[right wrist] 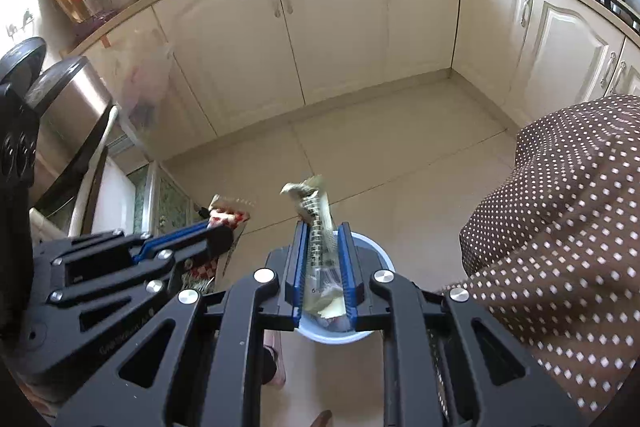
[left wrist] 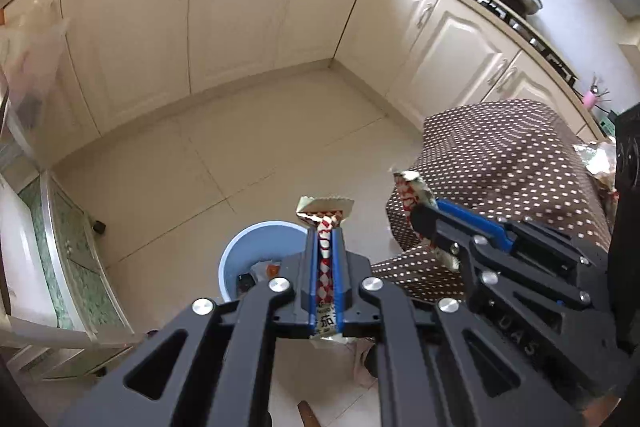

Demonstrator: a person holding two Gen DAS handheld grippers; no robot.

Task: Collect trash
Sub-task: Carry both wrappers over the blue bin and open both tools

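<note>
My left gripper [left wrist: 324, 227] is shut on a red-and-white checked snack wrapper [left wrist: 325, 263], held above the right side of a light blue bin [left wrist: 248, 247] on the floor. The bin holds some trash. My right gripper [right wrist: 322, 231] is shut on a crumpled clear-and-silver wrapper [right wrist: 316, 215], directly over the same bin [right wrist: 372, 251]. Each gripper shows in the other's view: the right one [left wrist: 424, 215] with its wrapper to the right, the left one [right wrist: 222, 223] with its wrapper to the left.
Cream kitchen cabinets [left wrist: 240, 7] line the back and right. A table with a brown polka-dot cloth [left wrist: 512, 163] stands at right, more wrappers [left wrist: 600, 159] on it. A glass-fronted unit [left wrist: 68, 259] and a steel appliance [right wrist: 68, 99] stand at left. Beige tiled floor [left wrist: 260, 147] between.
</note>
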